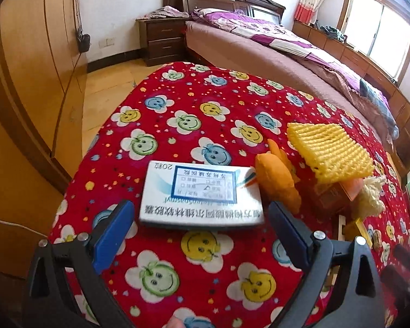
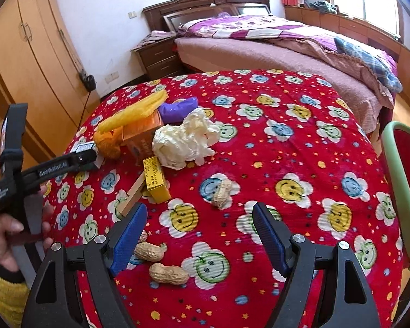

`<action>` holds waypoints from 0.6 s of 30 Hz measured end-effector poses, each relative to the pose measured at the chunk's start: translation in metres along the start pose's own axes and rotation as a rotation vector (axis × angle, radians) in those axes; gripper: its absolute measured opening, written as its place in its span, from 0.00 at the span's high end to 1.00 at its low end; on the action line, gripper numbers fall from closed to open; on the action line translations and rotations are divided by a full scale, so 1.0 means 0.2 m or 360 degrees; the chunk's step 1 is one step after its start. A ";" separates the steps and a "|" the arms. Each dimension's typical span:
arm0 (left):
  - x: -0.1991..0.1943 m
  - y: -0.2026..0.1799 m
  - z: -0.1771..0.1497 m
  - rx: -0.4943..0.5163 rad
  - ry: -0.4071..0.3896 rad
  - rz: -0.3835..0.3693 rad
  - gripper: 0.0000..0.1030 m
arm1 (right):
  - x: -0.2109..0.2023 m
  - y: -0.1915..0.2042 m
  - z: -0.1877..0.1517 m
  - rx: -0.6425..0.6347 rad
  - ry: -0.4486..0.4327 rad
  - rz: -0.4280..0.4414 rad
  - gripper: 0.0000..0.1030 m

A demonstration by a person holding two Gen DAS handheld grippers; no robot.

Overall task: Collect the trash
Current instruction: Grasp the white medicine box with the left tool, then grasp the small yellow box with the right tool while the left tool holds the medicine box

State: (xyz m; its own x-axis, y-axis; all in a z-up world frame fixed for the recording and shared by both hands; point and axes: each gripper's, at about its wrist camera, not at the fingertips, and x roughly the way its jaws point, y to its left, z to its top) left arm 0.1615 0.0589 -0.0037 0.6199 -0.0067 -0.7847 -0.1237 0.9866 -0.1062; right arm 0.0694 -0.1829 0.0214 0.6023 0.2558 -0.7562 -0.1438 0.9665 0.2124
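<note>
— Bedroom setting, then: what's on the red smiley-print cloth (image 2: 300, 142)?

— One white medicine box (image 1: 202, 196) lies flat in front of the left gripper (image 1: 202, 218). Its blue fingers (image 1: 114, 235) are spread wide, one to each side of the box's near edge, and neither pad presses on it.

— And the right gripper (image 2: 199, 227)?

— Jaws parted, nothing between them. It hangs over bare cloth.

— Peanuts?

— Three clear ones: one (image 2: 222, 190) ahead of the gripper, two (image 2: 149, 251) (image 2: 168, 273) by its left finger. A fourth may peek out behind that finger; I can't be sure.

— The rest of the trash?

— One crumpled white tissue (image 2: 186, 139), one yellow foam net (image 1: 329, 153), one small yellow carton (image 2: 156, 179), one orange box (image 2: 142, 134), one purple wrapper (image 2: 179, 110), and orange peel pieces (image 1: 276, 186), all heaped close together beyond the peanuts.

— Anything else?

— A hand (image 2: 6, 237) at the left edge of the right view grips the other tool's handle.
</note>
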 end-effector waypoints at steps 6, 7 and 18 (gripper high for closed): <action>0.08 -0.02 0.01 0.0027 0.0081 0.0013 0.06 | 0.04 0.03 0.01 -0.0022 0.0023 0.0013 0.22; 0.09 -0.02 0.01 0.0028 0.0084 0.0028 0.06 | 0.05 0.04 0.02 -0.0028 0.0026 0.0015 0.22; 0.09 -0.01 0.01 0.0021 0.0047 0.0099 0.13 | 0.13 0.10 0.07 -0.0093 0.0022 0.0100 0.22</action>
State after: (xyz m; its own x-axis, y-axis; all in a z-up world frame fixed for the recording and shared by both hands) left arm 0.1739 0.0576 -0.0159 0.5881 0.0501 -0.8072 -0.1512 0.9873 -0.0488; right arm 0.0933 -0.1579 0.0133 0.5795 0.3159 -0.7512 -0.2270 0.9479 0.2236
